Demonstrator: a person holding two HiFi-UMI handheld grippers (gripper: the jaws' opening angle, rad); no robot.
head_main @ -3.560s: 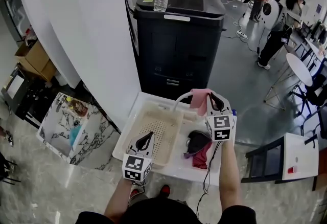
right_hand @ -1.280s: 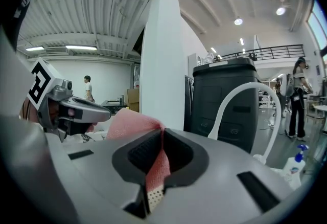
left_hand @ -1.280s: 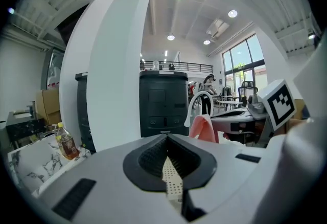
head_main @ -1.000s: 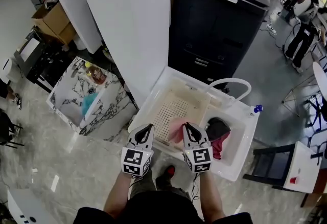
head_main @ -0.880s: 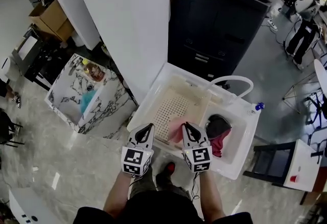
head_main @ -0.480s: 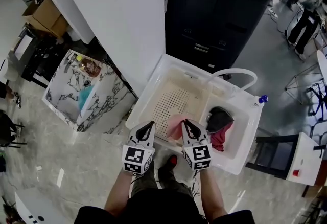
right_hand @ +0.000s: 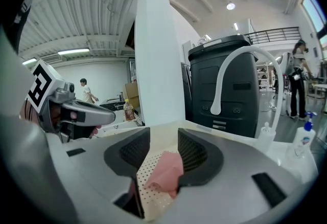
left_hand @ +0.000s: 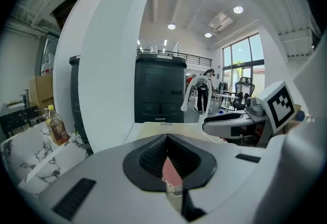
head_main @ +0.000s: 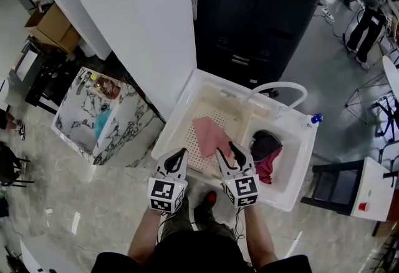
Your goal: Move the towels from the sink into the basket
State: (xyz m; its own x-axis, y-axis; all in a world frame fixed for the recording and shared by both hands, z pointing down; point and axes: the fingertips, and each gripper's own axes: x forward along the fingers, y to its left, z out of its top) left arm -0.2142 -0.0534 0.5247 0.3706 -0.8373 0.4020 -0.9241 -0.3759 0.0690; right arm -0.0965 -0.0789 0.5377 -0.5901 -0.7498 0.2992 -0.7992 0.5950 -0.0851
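The right gripper [head_main: 227, 152] hovers over the near edge of the basket [head_main: 215, 110], and its jaws have just been opening. They now stand released, well apart, pressing on nothing. In the right gripper view the pink towel [right_hand: 164, 169] lies just below and ahead of the gap between the jaws, on the basket's perforated floor [right_hand: 145, 195], one fold close to the inner side of the right-hand jaw. In the head view the pink towel [head_main: 209, 133] spreads out from the jaw tips forward across the basket.

The left gripper [head_main: 177, 157] is just beside the right one, at the basket's near rim. In its own view the left gripper [left_hand: 167, 138] has its jaws clenched, tips together, with nothing clamped. A sliver of pink shows through the small gap behind the tips, beyond the jaws.

To the right of the right gripper's jaws, in the other compartment of the white sink [head_main: 293, 162], a dark towel [head_main: 265, 143] and a red towel [head_main: 268, 169] lie bunched together, touching. A white faucet hose [head_main: 277, 86] arches beyond them, ahead of the jaws.
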